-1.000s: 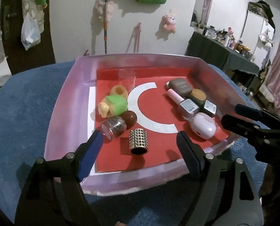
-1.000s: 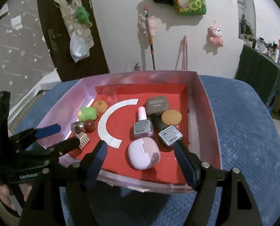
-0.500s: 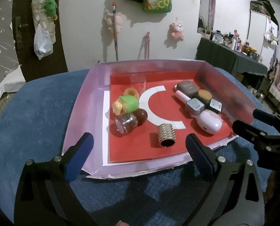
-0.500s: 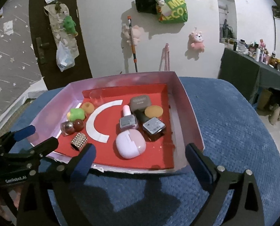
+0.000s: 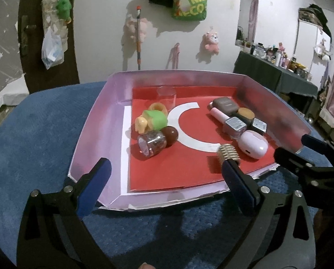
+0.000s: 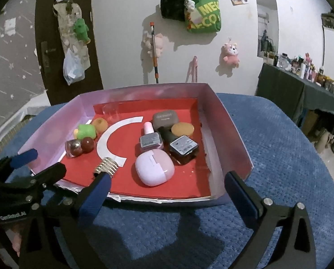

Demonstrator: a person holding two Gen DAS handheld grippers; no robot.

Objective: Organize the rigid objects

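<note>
Both pairs of blue-padded fingers stand spread wide with nothing between them. The left gripper [image 5: 164, 174] hangs low in its frame, short of the near rim of the pink tray [image 5: 95, 121]. The right gripper [image 6: 167, 188] does likewise in its own view, its jaws opening the last bit and empty.

Reading the left wrist view from left to right: at centre left of the red liner sits a cluster, a green and yellow toy [image 5: 152, 120], an orange ring [image 5: 158, 107] behind it, a glittery jar [image 5: 151, 143] on its side and a brown ball [image 5: 171, 133] touching the jar. Behind them stands a clear cup [image 5: 167, 96]. Lower centre right lies the ribbed gold cylinder [image 5: 228, 153], just beyond the left gripper's right finger. At right lie the pink earbud case [image 5: 254, 144], two nail polish bottles [image 5: 234, 124], a grey case [image 5: 225, 105] and a tan disc [image 5: 245, 112], packed close.

All look small, light and stiff. The cylinder and the ball will probably roll, so the cylinder is best pinched across its ribbed sides. The glossy earbud case looks slippery; take it across its narrower width. The bottles are probably glass and suit a gentle squeeze on their flat faces.
</note>
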